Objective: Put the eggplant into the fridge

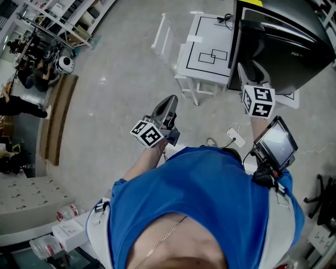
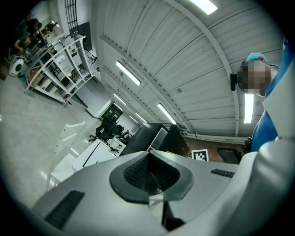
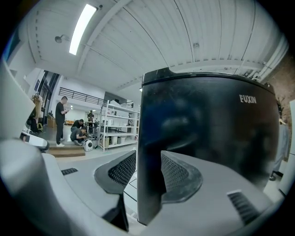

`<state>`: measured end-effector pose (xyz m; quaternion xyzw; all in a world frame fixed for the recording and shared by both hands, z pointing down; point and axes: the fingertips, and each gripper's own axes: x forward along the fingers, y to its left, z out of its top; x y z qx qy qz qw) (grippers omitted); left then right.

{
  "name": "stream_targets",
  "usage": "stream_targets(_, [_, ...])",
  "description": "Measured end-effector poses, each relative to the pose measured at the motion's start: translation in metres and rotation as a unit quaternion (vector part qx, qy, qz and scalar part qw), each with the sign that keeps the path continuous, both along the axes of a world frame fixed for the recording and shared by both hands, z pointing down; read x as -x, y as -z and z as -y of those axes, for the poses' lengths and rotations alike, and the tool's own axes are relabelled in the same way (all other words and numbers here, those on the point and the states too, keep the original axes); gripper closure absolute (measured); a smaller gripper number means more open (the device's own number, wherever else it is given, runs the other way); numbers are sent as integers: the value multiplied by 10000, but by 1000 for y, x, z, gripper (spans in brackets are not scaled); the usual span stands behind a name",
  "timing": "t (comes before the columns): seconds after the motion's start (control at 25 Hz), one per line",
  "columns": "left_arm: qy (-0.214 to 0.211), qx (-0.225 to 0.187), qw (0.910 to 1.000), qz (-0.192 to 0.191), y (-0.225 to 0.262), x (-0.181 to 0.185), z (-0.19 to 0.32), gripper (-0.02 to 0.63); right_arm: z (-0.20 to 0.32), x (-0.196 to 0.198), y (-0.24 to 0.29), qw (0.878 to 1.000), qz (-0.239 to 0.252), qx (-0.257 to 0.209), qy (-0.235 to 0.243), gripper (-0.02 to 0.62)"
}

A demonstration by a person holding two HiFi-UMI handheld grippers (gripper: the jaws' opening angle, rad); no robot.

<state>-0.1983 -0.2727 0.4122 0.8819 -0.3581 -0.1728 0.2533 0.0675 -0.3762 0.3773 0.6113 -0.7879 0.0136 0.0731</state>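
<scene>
A black fridge point(image 1: 283, 37) stands on a white table point(image 1: 207, 47) at the upper right of the head view. My right gripper point(image 1: 245, 71) reaches up to its door and is shut on the door's edge. In the right gripper view the black door point(image 3: 207, 124) fills the space between the two ribbed pads point(image 3: 122, 170) of my right gripper point(image 3: 148, 173). My left gripper point(image 1: 169, 105) hangs in the air left of the table, shut and holding nothing. In its own view the left gripper point(image 2: 150, 173) points at the ceiling, with the fridge point(image 2: 147, 136) beyond. No eggplant shows in any view.
A white rack point(image 1: 163, 34) stands against the table's left side. A power strip point(image 1: 235, 137) with cables lies on the floor in front. Shelving point(image 1: 63, 16) and people point(image 1: 26, 68) are far left. A black office chair point(image 1: 325, 199) is at the right edge.
</scene>
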Motion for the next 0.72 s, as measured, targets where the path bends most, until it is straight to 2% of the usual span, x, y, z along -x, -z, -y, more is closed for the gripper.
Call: stream_targets(0.72, [45, -70, 9999, 107, 4, -9, 49, 598, 64, -11, 8, 9998, 134, -154, -42, 423])
